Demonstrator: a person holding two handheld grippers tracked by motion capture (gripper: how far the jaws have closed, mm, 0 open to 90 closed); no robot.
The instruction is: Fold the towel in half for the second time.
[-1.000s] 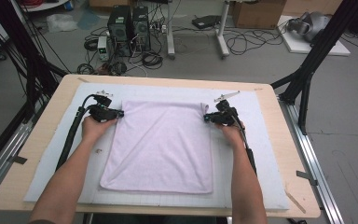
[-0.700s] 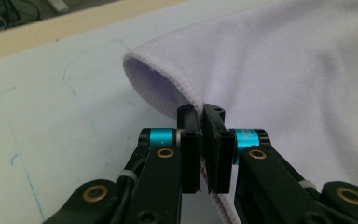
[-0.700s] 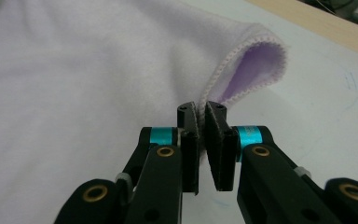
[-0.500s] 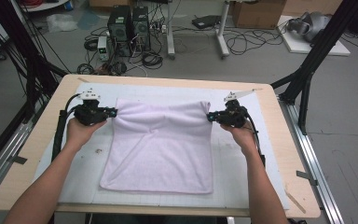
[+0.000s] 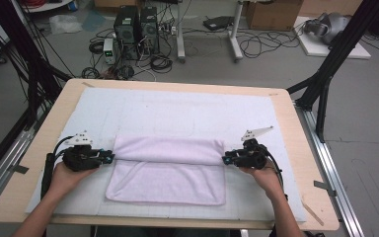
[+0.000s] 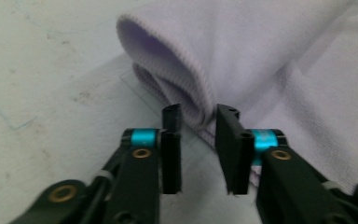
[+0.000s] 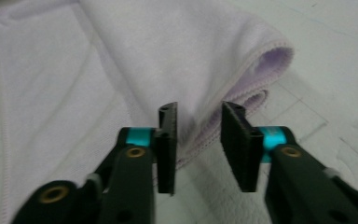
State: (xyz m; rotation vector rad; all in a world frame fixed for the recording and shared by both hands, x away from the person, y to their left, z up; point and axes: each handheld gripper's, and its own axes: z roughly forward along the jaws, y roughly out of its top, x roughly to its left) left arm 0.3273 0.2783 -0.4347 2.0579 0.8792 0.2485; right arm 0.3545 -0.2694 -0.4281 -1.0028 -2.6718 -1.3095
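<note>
**Fold laid over, both grippers letting go**

Because the far edge of the lilac towel [image 5: 170, 168] has been carried toward the person, a rolled fold lies across its far part, from 9 to 3 o'clock on the white mat [image 5: 177, 111]. The left gripper [image 5: 109, 158] sits at the fold's 9 o'clock end, the right gripper [image 5: 225, 159] at its 3 o'clock end, one per corner so the edge lands straight. Both sets of jaws have just been opening: in each gripper view they stand part-way apart, the towel's hem [image 6: 200, 109] between them but seemingly unpinched. Releasing here likely leaves the fold in place.

Each fold's hollow [image 7: 272, 60] hides how the layers lie, and the pictures are soft, so pad contact is uncertain.
</note>
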